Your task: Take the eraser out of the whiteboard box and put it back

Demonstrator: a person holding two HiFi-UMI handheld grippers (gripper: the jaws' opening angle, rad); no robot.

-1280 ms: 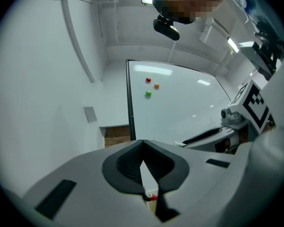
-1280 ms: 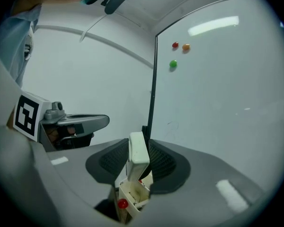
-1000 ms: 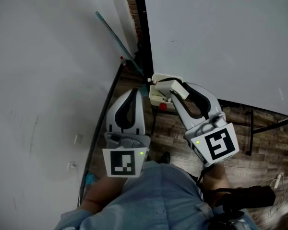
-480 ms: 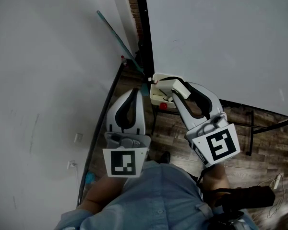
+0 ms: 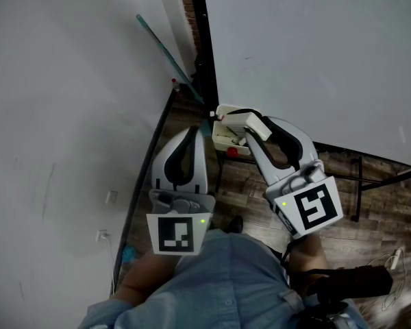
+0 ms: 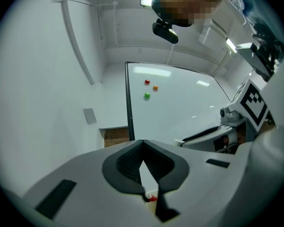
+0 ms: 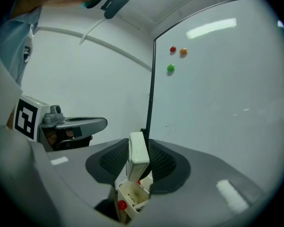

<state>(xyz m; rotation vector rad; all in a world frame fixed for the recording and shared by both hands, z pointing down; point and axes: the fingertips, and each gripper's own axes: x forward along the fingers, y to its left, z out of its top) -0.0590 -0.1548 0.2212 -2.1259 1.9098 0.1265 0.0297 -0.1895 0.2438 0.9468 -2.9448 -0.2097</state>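
1. The likeliest slip, as I judge it, is a caught edge. The cream rectangular block eraser (image 7: 138, 150) stands on end over the small cream open-topped whiteboard box (image 7: 132, 196), and the opening looks little wider than the eraser. If it goes down tilted, a corner could land on the rim and jam or tip outward.
2. A drop is the second risk. The box hangs by the dark frame at the edge of the white glossy whiteboard (image 5: 315, 60) with wooden floor (image 5: 246, 184) far below, so letting go before the eraser is seated would send it to the floor.
3. A small red round piece (image 7: 121, 205) sits at the box's near wall, and a hard push could knock it or shift the box.
4. The right gripper (image 7: 139, 162) is closed on the eraser – its dark pads press the block's two broad faces about mid-length, and the top end stands proud of the jaws.
5. The eraser's lower end hangs just above the box mouth. Whether it touches the rim I cannot tell.
6. The left gripper (image 6: 142, 145) is closed and holds nothing – it is poised just beside the box on the left.
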